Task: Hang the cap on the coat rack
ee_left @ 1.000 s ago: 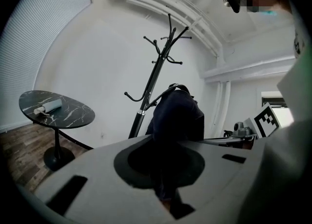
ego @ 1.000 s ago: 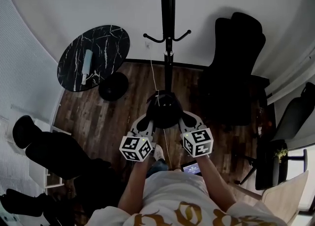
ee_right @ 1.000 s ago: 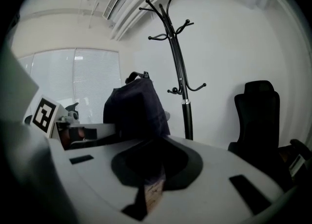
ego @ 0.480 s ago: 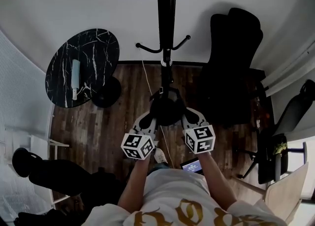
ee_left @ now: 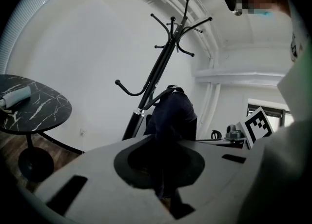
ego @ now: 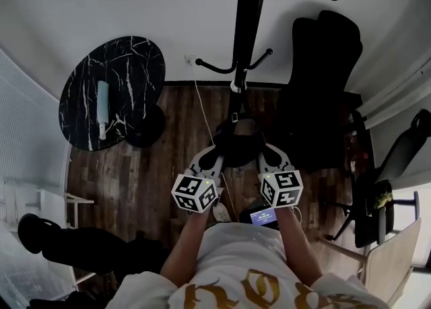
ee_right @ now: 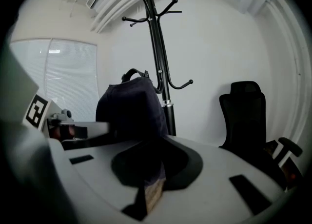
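Head view: the left hand-held gripper (ego: 217, 156) and right hand-held gripper (ego: 261, 156) pinched opposite sides of the dark cap (ego: 237, 147), holding it spread before the coat rack (ego: 244, 45), likely to drop it over a hook.

Left gripper view: jaws nipped cap fabric.

Right gripper view: the same.

No brand was legible, and the shirt (ego: 236, 281) lettering was cut off.

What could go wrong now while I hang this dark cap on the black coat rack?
The left tool and right tool pinch the dark fabric cap only at its edges; it could slip. The black metal coat rack has thin lower hooks, so the cap may miss them.
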### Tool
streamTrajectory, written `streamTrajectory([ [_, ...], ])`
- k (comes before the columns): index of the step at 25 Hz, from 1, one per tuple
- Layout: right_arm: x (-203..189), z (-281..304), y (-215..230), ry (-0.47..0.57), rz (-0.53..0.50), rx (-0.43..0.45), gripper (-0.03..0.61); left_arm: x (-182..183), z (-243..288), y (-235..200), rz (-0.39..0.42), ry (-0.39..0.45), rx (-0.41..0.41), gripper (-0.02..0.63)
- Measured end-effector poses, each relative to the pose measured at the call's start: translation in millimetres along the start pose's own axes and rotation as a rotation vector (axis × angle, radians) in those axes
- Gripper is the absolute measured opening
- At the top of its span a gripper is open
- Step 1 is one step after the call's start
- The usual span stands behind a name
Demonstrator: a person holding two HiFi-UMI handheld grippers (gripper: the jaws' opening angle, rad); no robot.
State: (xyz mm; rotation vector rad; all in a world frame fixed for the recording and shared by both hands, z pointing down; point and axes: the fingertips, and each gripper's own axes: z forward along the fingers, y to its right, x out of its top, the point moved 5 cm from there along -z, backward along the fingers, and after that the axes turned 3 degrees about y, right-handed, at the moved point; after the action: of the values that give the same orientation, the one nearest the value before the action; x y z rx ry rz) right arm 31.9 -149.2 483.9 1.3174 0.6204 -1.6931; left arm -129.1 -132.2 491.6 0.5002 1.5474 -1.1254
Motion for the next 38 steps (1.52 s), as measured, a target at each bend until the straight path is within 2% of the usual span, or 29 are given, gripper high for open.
streamTrajectory([
  [12,-5.7,9.4,10.7,0.036,0.023,-0.055,0.023,-2.9,14.8,-2.8,0.022,-0.033,-0.038,0.026],
  [38,-16.5,27.7,24.8,0.013,0.064,-0.050,0.023,-13.0,29.3,-16.9,0.011,-0.090,-0.042,0.027],
])
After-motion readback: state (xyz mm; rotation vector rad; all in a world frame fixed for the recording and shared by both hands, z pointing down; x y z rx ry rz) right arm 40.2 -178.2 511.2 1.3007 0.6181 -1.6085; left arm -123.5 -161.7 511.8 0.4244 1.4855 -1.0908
